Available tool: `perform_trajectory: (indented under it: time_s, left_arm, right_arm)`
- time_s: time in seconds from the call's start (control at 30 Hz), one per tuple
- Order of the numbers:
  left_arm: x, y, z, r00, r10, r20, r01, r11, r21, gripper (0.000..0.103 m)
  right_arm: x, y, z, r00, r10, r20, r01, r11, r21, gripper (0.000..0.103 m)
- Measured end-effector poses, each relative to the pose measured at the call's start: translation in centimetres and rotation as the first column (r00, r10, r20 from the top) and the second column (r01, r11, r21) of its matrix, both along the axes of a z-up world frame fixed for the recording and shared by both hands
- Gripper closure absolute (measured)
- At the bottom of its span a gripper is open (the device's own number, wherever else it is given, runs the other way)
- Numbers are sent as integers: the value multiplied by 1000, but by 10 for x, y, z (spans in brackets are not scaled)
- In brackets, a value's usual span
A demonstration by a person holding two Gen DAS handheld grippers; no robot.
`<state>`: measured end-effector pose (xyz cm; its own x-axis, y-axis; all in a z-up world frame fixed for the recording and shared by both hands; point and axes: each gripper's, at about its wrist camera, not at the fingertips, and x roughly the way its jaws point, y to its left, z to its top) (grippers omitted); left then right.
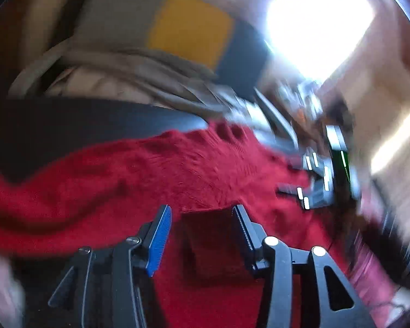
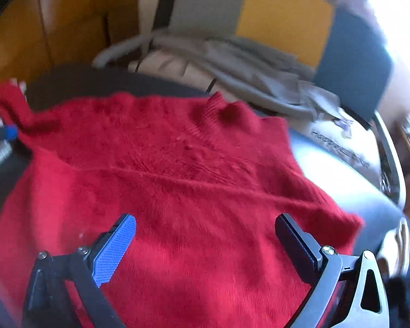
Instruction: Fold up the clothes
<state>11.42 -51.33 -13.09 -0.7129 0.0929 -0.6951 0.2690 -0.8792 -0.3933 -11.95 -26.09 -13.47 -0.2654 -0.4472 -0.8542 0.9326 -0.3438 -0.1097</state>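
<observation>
Directly ahead of the left tool [image 1: 202, 235], a red sweater [image 1: 150, 180] covers the surface. The two fingers of this tool stand apart. A fold or strip of the red knit lies in the gap between them, but the pads do not press on it. No grip is shown.

The right tool [image 2: 205, 235] hangs over the same red sweater [image 2: 177, 186]. Its fingers are spread wide, with a blue pad [image 2: 114, 251] on one side and a dark pad [image 2: 295, 248] on the other. Nothing is clamped between them; the knit lies below and beyond the tips.

Location of the garment: it is spread on a dark tabletop [image 2: 76, 82], extending forward and to both sides of each tool. Its ribbed collar [image 2: 216, 106] lies at the far edge, well ahead of the right tool. One sleeve [image 2: 11, 104] trails off to the far left.

Step in hand, as judged: a pause between folds, with both tools free and repositioning. Both views are motion-blurred.

Next move, as judged:
1. Select an edge or sleeve to the side of a tool.
2. Lower the fingers around one layer of knit only.
3. Close, lift and carry it across the body.

Beyond the tabletop lie grey cloth [image 2: 246, 73] and a striped cushion [image 2: 281, 13].
</observation>
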Motion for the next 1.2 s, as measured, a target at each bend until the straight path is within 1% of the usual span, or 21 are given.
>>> perform_trajectory:
  time_s: [0.03, 0.1, 0.2, 0.27, 0.33, 0.4, 0.47, 0.5, 0.53, 0.57, 0.6, 0.63, 0.67, 0.73, 0.83, 0.93, 1.0, 1.03, 1.1, 1.17, 1.2]
  left_arm:
    - [-13, 4, -3, 998, -59, 35, 61, 997, -42, 56]
    - [-38, 11, -9, 978, -182, 98, 189, 979, -70, 56]
    - [-46, 22, -16, 930, -335, 152, 343, 939, -31, 56]
    - [-55, 27, -24, 903, -389, 184, 399, 917, -21, 56]
    - [-65, 30, -34, 881, -423, 213, 432, 902, 7, 56]
    - [-69, 32, -42, 871, -439, 221, 442, 896, 37, 56]
    - [-67, 29, -43, 878, -438, 194, 432, 899, 73, 57]
    - [-65, 27, -42, 883, -435, 176, 422, 900, 108, 60]
    - [-62, 26, -43, 889, -427, 167, 409, 903, 131, 71]
    - [-58, 26, -44, 894, -415, 168, 395, 908, 141, 76]
    - [-55, 26, -44, 899, -403, 169, 381, 912, 150, 94]
    - [-51, 28, -46, 905, -387, 179, 366, 920, 139, 103]
    - [-48, 31, -46, 912, -366, 186, 349, 930, 115, 103]
    - [-38, 35, -39, 932, -323, 164, 312, 946, 86, 103]
    - [-25, 37, -11, 964, -252, 85, 251, 968, 30, 103]
    - [-23, 34, 22, 979, -203, 20, 203, 978, -41, 103]
    - [-33, 31, 40, 985, -173, 0, 172, 981, -92, 103]
    - [-41, 28, 46, 987, -158, 0, 157, 981, -115, 103]
    - [-60, 17, 53, 992, -115, 49, 121, 978, -168, 103]
    - [-79, 9, 48, 992, -59, 109, 81, 973, -215, 103]
    - [-88, 4, 41, 990, -36, 140, 67, 973, -220, 103]
  right_arm:
    - [-4, -8, -4, 1000, 10, 6, -10, 1000, 21, 0]
    - [-13, -15, -10, 1000, 17, 25, -18, 999, 43, 0]
    - [-24, -19, -21, 997, 9, 72, -13, 998, 63, 0]
    - [-31, -19, -28, 993, 3, 119, -11, 998, 65, 0]
    - [-34, -16, -31, 988, -3, 153, -4, 999, 44, 0]
    - [-36, -12, -32, 986, -6, 164, 3, 1000, 22, 0]
    - [-33, -10, -30, 988, -5, 154, 2, 1000, 16, 3]
    - [-31, -8, -29, 989, -4, 148, 2, 1000, 13, 12]
    - [-29, -7, -28, 990, -3, 142, 2, 1000, 10, 27]
    - [-27, -5, -25, 990, -6, 138, 6, 1000, 1, 39]
    - [-25, -3, -22, 991, -9, 134, 10, 1000, -9, 60]
    - [-25, -2, -20, 991, -13, 135, 15, 1000, -14, 75]
    - [-24, -2, -19, 991, -17, 136, 19, 1000, -17, 80]
    - [-24, -1, -16, 990, -24, 140, 28, 999, -23, 85]
    - [-22, 7, -4, 993, -50, 110, 57, 996, -63, 87]
    - [-25, 16, 17, 994, -77, 83, 87, 988, -125, 87]
    - [-32, 20, 31, 991, -115, 65, 125, 977, -171, 87]
    - [-36, 23, 39, 987, -149, 57, 158, 967, -202, 87]
    - [-46, 27, 48, 973, -218, 73, 230, 940, -252, 87]
    - [-60, 26, 49, 954, -277, 115, 298, 913, -279, 87]
    - [-64, 21, 44, 949, -291, 124, 314, 910, -269, 87]
